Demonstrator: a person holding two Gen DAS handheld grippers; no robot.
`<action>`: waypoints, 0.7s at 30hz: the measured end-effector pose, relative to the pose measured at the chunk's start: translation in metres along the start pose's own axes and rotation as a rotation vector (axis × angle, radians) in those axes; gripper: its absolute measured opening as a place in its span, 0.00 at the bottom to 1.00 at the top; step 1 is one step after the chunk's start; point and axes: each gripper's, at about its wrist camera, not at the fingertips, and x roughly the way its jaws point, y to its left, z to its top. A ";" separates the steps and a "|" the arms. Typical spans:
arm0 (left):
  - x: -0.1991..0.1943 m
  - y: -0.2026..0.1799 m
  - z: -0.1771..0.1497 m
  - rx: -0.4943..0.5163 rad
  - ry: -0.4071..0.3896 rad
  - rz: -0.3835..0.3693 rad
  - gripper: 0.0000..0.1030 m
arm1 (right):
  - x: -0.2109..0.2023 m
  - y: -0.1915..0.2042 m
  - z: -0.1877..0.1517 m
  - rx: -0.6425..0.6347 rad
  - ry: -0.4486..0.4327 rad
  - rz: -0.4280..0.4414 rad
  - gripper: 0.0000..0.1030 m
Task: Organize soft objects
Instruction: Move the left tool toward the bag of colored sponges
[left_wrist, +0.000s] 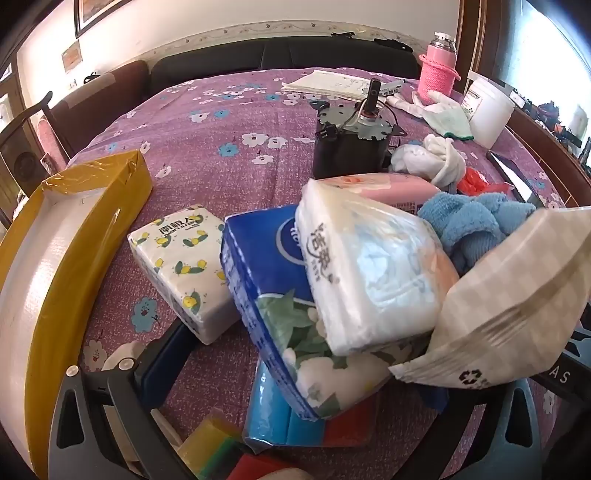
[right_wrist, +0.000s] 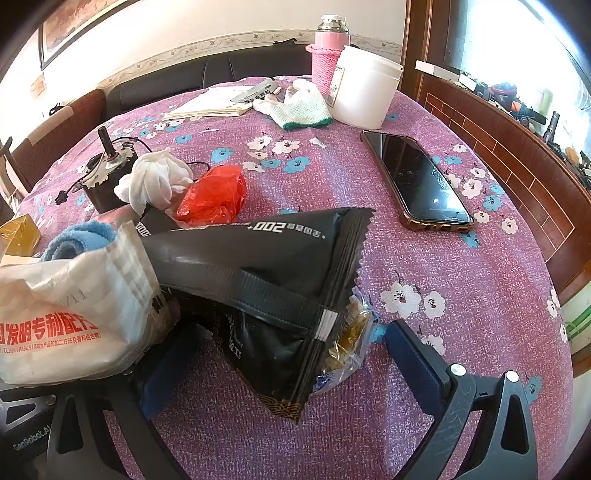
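Note:
In the left wrist view a pile of tissue packs lies between my left gripper's (left_wrist: 295, 376) wide-apart fingers: a blue floral pack (left_wrist: 273, 295), a white clear-wrapped pack (left_wrist: 369, 266) on top, and a lemon-print pack (left_wrist: 181, 266) to the left. A beige checked pouch (left_wrist: 509, 295) leans in from the right. A blue towel (left_wrist: 476, 221) lies behind. In the right wrist view my right gripper (right_wrist: 288, 354) is open, with a black snack bag (right_wrist: 273, 280) lying between its fingers. The beige pouch (right_wrist: 74, 314) is at left. A white cloth (right_wrist: 155, 181) and red plastic bag (right_wrist: 214, 195) lie beyond.
A yellow-edged box (left_wrist: 74, 236) stands at left. A black motor (left_wrist: 351, 144) sits mid-table. A phone (right_wrist: 417, 181), a white tub (right_wrist: 365, 88), a pink flask (right_wrist: 328, 55), a glove (right_wrist: 303, 107) and papers (right_wrist: 210, 101) lie on the purple floral cloth (right_wrist: 424, 280).

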 end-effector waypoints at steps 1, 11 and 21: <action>0.000 0.000 0.000 0.000 -0.001 0.000 1.00 | 0.000 0.000 0.000 -0.001 -0.002 -0.001 0.99; 0.000 0.000 0.000 0.000 -0.003 0.001 1.00 | 0.000 0.000 0.000 0.000 -0.002 0.000 0.99; 0.000 0.000 0.000 -0.011 -0.002 0.008 1.00 | 0.000 0.000 0.000 0.000 -0.003 0.000 0.99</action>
